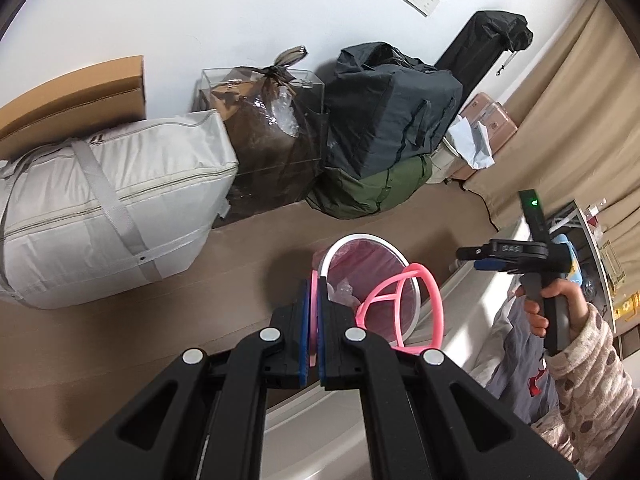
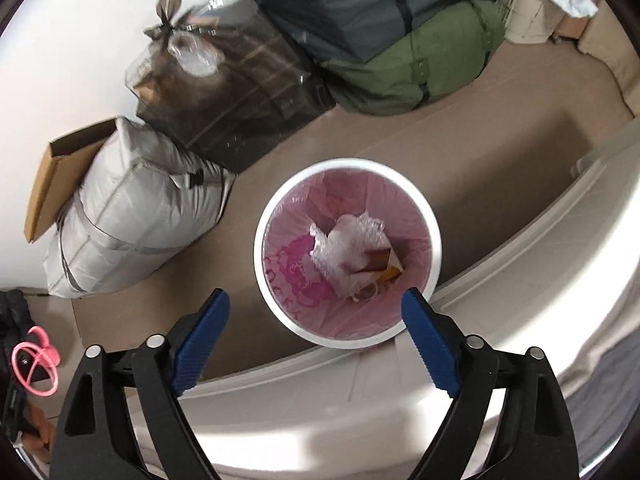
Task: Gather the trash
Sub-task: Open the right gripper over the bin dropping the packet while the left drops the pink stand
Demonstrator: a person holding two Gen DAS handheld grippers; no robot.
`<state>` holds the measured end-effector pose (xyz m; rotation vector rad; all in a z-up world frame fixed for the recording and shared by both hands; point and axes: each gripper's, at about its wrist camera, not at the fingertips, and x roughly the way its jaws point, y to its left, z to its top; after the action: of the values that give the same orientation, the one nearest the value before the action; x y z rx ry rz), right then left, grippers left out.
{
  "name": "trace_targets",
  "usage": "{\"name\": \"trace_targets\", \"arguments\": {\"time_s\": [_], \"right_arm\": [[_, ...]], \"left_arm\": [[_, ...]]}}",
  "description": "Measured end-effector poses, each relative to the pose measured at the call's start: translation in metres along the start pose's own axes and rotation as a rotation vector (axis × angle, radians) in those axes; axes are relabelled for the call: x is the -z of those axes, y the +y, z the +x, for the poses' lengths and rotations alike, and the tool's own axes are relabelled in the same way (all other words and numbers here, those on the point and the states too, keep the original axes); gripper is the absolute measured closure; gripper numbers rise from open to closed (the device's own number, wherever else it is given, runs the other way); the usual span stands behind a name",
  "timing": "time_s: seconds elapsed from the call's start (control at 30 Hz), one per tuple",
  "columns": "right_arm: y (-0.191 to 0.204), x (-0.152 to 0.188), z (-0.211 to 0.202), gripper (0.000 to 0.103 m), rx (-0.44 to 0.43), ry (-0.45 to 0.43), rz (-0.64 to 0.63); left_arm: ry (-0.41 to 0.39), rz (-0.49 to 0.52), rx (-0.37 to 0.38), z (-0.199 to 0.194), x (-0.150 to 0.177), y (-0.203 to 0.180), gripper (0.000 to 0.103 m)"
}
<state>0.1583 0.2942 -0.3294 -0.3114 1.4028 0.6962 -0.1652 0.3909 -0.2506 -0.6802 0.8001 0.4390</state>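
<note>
Right wrist view looks almost straight down into the white bin, which stands on the brown floor against the pale bed edge, lined with a pink bag; crumpled plastic and a cardboard scrap lie inside. The right gripper hangs over it with fingers spread wide and nothing between them. The left gripper, tilted down toward the bin, pinches a pink plastic ring frame, probably the next piece to drop in.
</note>
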Motion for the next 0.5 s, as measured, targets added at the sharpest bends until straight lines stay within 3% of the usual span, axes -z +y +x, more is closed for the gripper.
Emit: {"name": "trace_targets", "arguments": {"time_s": [0.3,0.5], "right_arm": [[-0.003,0.038,-0.093,0.011,-0.089,-0.207,-0.049],[-0.020,0.063,-0.136,0.010,-0.121,-0.284,-0.035]], "left_arm": [[-0.011,0.088,-0.008,-0.006,-0.009,-0.037,0.100],[-0.024,0.165,0.006,-0.013,-0.016,-0.069,0.100]]}}
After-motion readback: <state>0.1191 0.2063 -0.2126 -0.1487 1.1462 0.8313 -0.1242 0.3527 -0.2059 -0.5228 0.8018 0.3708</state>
